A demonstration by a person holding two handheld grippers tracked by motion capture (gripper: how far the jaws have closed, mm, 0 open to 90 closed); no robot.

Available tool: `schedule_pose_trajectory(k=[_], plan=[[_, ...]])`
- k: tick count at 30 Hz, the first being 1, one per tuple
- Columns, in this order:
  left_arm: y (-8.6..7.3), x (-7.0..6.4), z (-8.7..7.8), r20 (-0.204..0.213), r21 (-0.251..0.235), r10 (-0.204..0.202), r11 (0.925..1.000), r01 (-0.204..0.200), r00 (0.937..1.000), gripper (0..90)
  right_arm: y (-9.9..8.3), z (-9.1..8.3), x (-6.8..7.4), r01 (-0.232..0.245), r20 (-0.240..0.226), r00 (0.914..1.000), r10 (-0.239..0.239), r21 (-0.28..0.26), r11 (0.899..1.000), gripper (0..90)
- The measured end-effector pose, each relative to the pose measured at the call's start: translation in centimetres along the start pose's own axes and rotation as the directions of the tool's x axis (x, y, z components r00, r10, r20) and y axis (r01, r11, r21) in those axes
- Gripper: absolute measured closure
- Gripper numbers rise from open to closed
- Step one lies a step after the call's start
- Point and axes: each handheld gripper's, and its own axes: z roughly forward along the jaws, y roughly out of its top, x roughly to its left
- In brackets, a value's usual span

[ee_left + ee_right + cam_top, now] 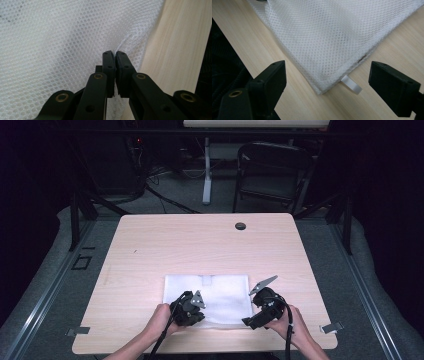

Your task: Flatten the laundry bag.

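Note:
A white mesh bag (215,297) lies flat on the wooden table (200,245), near its front edge. My left gripper (192,309) sits at the bag's near left corner, jaws shut on a pinch of the mesh (75,37), with the fabric puckered at the fingertips (109,57). My right gripper (257,317) hovers at the near right corner, jaws wide open. In the right gripper view the bag's corner (322,87) lies between the two fingers (274,75), and a small white tab (352,85) sticks out from under it.
A round dark grommet hole (240,226) sits near the table's far edge. A black folding chair (272,170) and a white desk leg (206,170) stand beyond the table. Bare wood surrounds the bag on all sides.

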Motion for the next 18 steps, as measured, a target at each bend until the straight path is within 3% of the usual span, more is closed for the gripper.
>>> schedule_pose_trajectory(k=[7,18], plan=[[0.5,-0.1,-0.8,-0.02,-0.031,-0.007,0.9995,0.007,0.9998,86.7,-0.2,-0.5,0.3,-0.003,0.006,1.0,0.003,-0.021,1.0,16.0],[1.5,0.2,-2.4,-0.069,-0.068,-0.043,0.9969,0.039,0.9966,87.4,0.0,-1.1,1.0,0.014,0.002,0.9999,-0.014,-0.05,0.999,26.4]])
